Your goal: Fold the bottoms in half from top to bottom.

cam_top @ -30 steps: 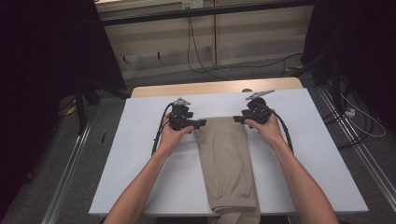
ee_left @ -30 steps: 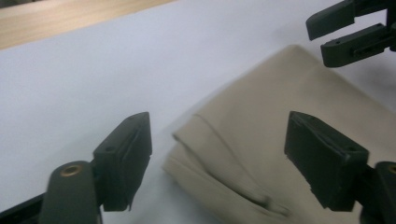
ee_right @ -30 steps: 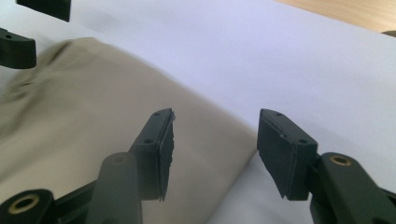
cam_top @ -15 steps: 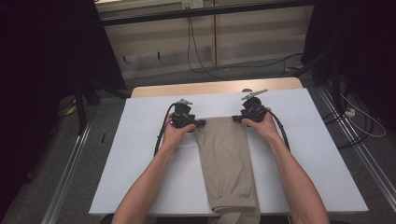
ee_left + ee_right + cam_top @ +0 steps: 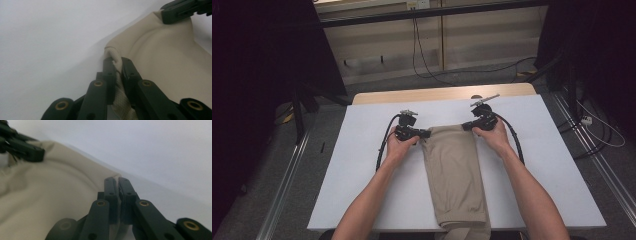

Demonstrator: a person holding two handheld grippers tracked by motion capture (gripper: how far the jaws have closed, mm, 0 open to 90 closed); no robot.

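- A folded pair of beige trousers (image 5: 456,175) lies lengthwise down the middle of the white table (image 5: 362,165), its near end hanging over the table's front edge.
- The left gripper (image 5: 426,133) has just been closing and now pinches the far left corner of the trousers; cloth bunches between its jaws.
- The right gripper (image 5: 466,126) has just been closing too, and its jaws clamp the far right corner.
- Both hands rest low on the table, well apart.

White table (image 5: 362,150), folded beige trousers (image 5: 454,175) flat on it
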